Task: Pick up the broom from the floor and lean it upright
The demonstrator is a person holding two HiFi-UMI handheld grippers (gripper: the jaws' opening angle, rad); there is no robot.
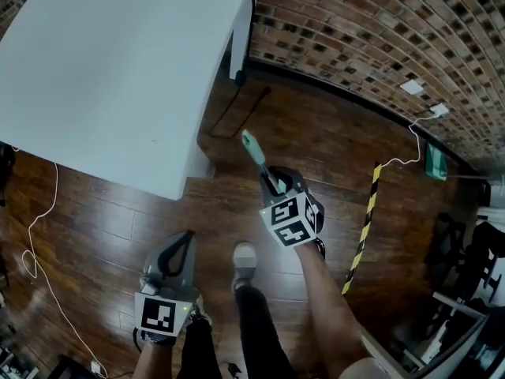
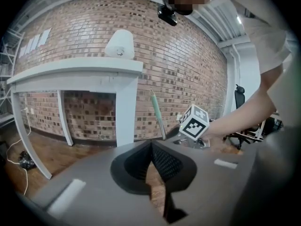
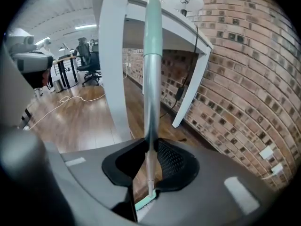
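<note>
The broom (image 1: 254,152) has a silver shaft with a pale green grip at its top end. In the head view it stands nearly upright, just in front of the white table's corner. My right gripper (image 1: 274,184) is shut on the shaft below the green grip. In the right gripper view the shaft (image 3: 151,79) runs up between the pads (image 3: 171,161), and the green broom head (image 3: 142,205) shows far below. My left gripper (image 1: 188,237) hangs lower left, shut and empty, its tips (image 2: 151,146) touching. From it I see the broom (image 2: 156,114) and the right gripper's marker cube (image 2: 194,123).
A white table (image 1: 118,69) fills the upper left, with a lamp (image 2: 120,44) on it. The brick wall (image 1: 379,38) runs behind. A white cable (image 1: 43,235) lies on the wood floor at left, a yellow-black striped strip (image 1: 364,227) at right. The person's shoe (image 1: 245,259) is between the grippers.
</note>
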